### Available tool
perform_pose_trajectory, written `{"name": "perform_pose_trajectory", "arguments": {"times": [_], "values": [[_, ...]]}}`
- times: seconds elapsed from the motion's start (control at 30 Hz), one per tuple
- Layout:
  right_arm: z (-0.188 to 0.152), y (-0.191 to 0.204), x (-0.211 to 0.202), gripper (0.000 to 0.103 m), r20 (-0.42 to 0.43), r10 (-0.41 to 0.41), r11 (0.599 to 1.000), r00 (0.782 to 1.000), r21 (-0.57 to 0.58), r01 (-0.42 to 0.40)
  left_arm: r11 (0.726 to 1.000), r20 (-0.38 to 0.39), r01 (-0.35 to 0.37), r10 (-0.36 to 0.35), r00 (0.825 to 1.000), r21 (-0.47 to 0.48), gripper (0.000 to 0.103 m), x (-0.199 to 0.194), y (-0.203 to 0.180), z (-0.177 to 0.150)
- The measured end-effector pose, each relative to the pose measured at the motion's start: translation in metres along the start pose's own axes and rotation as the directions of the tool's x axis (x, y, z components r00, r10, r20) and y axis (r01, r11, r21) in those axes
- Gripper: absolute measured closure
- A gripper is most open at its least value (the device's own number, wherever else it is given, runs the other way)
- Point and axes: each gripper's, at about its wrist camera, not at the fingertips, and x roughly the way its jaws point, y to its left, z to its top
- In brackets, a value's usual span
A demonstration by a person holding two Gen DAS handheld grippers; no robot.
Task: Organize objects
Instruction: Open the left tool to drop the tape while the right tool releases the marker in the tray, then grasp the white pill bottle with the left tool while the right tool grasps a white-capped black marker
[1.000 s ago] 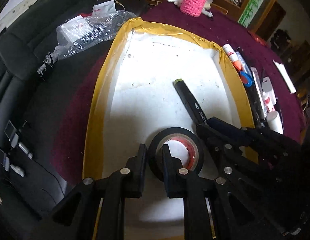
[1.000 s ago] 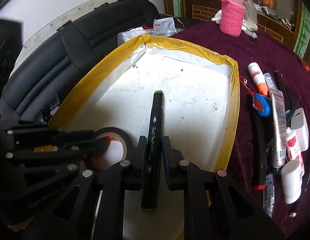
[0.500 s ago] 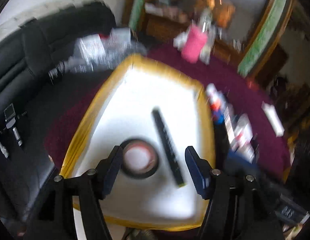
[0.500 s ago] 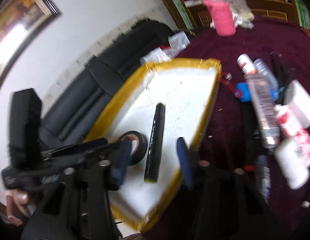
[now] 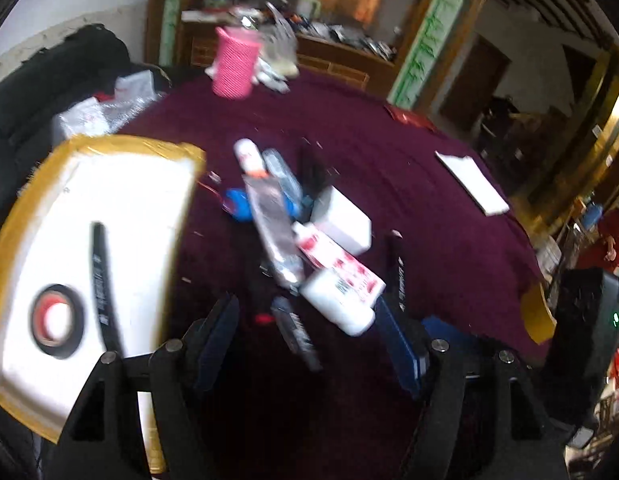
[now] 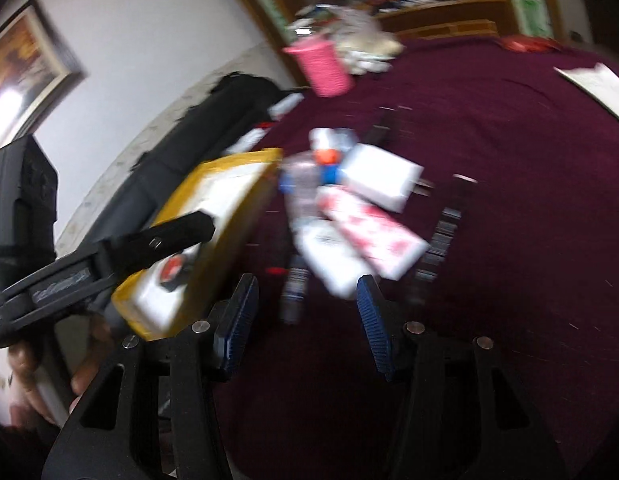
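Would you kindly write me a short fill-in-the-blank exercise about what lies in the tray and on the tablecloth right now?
1. The roll of black tape lies inside the yellow-edged ____.
2. Beside the tape in the tray lies a black ____.
3. The knitted cup at the far side of the table is ____ in colour.
4. Between the fingers of the right claw there is ____.

Missing words: tray; marker; pink; nothing

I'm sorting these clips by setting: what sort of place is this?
Most likely a lived-in home room rather than a lab. A table under a dark red cloth bears loose household items, a black sofa stands along the wall, a framed picture hangs above, and cluttered wooden shelves fill the back.
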Motion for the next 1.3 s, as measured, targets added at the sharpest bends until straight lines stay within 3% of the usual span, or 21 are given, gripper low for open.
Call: {"name": "perform_pose_trajectory", "arguments": {"times": [0.1,0.23,0.43,0.57,0.63,0.7,0.77,0.9,1.0,1.03,1.17,1.3], "values": [[0.001,-0.026,-0.002,0.051,-0.007,-0.029,0.996,1.0,0.09,0.03,1.0,-0.02,0.016,-0.016,1.0,-0.014,0.032,0.008,-0.001,-0.008],[0.0,-0.038,-0.006,0.051,-0.017,-0.034,0.994,0.999,0.105,0.036,0.999,-0.049,0.023,-0.026,0.998,-0.047,0.032,0.013,0.005,-0.012],[0.01,-0.05,0.007,0.051,-0.045,-0.123,0.982,0.991,0.141,0.128,0.999,-0.076,0.038,-0.041,0.996,-0.035,0.034,0.025,0.001,-0.015],[0.02,-0.056,0.027,0.051,-0.056,-0.256,0.952,0.965,0.158,0.261,0.998,-0.099,0.05,-0.054,0.994,-0.039,0.034,0.034,-0.003,-0.015],[0.021,-0.05,0.031,0.056,-0.043,-0.314,0.942,0.948,0.108,0.317,0.999,-0.103,0.041,-0.044,0.994,-0.024,0.033,0.038,-0.007,-0.014],[0.018,-0.048,0.03,0.076,-0.04,-0.359,0.93,0.933,0.075,0.361,1.0,-0.113,0.026,-0.025,0.993,0.005,0.033,0.043,-0.013,-0.012],[0.014,-0.056,0.023,0.085,-0.046,-0.315,0.943,0.948,0.101,0.318,1.0,-0.117,0.022,-0.022,0.993,0.003,0.033,0.049,-0.016,-0.009],[0.006,-0.064,0.008,0.086,-0.041,-0.307,0.942,0.951,0.127,0.31,1.0,-0.146,0.026,-0.026,0.989,0.001,0.035,0.063,-0.025,-0.005],[0.003,-0.066,0.004,0.086,-0.032,-0.278,0.949,0.96,0.148,0.279,1.0,-0.161,0.004,-0.001,0.987,0.018,0.047,0.074,-0.031,-0.005],[0.004,-0.067,0.006,0.086,-0.034,-0.273,0.949,0.962,0.153,0.275,1.0,-0.171,-0.014,0.015,0.985,0.007,0.06,0.079,-0.03,-0.005],[0.003,-0.069,0.004,0.086,-0.03,-0.257,0.951,0.966,0.17,0.258,1.0,-0.17,-0.003,-0.002,0.985,-0.028,0.065,0.082,-0.023,-0.005],[0.004,-0.069,0.005,0.086,-0.028,-0.251,0.952,0.968,0.175,0.251,0.999,-0.176,-0.027,0.035,0.984,0.044,0.066,0.071,-0.03,-0.013]]}}
